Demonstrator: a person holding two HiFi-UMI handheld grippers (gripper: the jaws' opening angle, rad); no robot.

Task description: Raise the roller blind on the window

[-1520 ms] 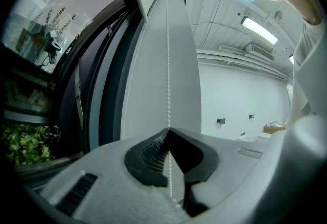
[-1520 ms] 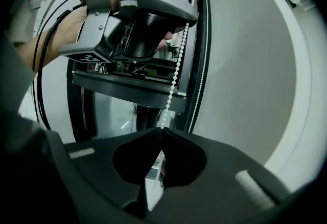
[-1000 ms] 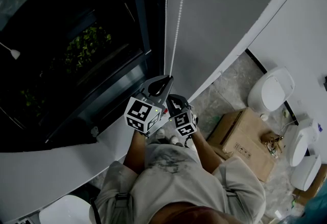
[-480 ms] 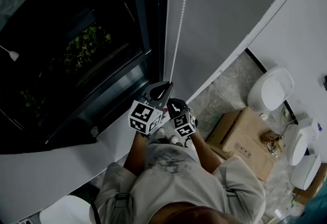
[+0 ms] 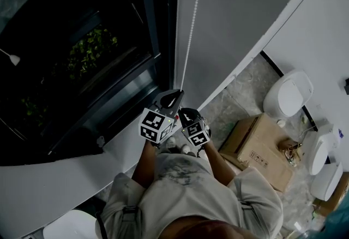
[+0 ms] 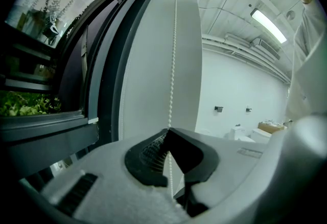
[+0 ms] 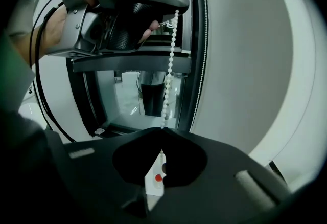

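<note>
A white bead chain (image 5: 191, 30) hangs in front of the grey roller blind (image 5: 240, 9) beside the dark window (image 5: 82, 52). My left gripper (image 5: 176, 93) is shut on that chain; in the left gripper view the jaw tips pinch the beads (image 6: 168, 130), and the chain (image 6: 172, 59) runs straight up from them. My right gripper (image 5: 188, 115) sits just below and is shut on the same chain (image 7: 162, 129). In the right gripper view a short stretch of chain (image 7: 170, 64) hangs from the left gripper (image 7: 173, 10) above. A second strand (image 7: 204, 64) runs along the window frame.
A white sill (image 5: 54, 178) lies under the window, with green plants (image 5: 90, 47) outside the glass. On the floor to the right stand a cardboard box (image 5: 262, 150) and white toilet bowls (image 5: 289, 96). A white wall (image 5: 322, 30) rises at the right.
Both grippers have sunk together, keeping hold of the bead chain and drawing it down. Their spacing on the chain is the same.
</note>
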